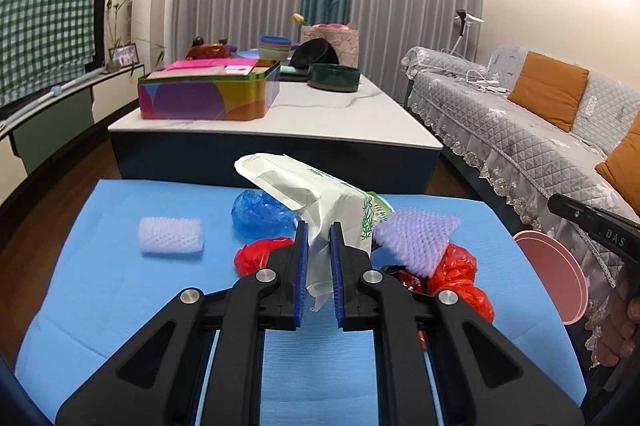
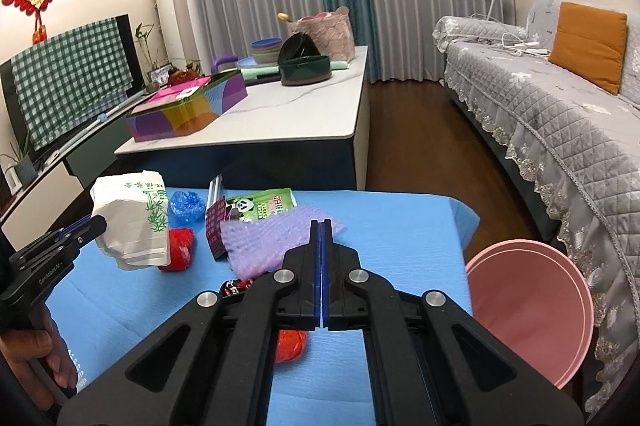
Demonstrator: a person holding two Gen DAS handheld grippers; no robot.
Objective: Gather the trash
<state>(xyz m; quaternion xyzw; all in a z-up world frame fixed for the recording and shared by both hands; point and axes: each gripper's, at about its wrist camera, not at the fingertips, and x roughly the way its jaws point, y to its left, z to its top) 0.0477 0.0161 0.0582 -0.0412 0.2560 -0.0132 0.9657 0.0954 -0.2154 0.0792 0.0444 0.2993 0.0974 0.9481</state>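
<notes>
Left claw clamped on a white paper bag, lifted clear of the blue tabletop. Right claw closed, seemingly empty. Step in hand: carrying the bag. Next: swing it over the pink bin beside the tabletop, then release.
</notes>
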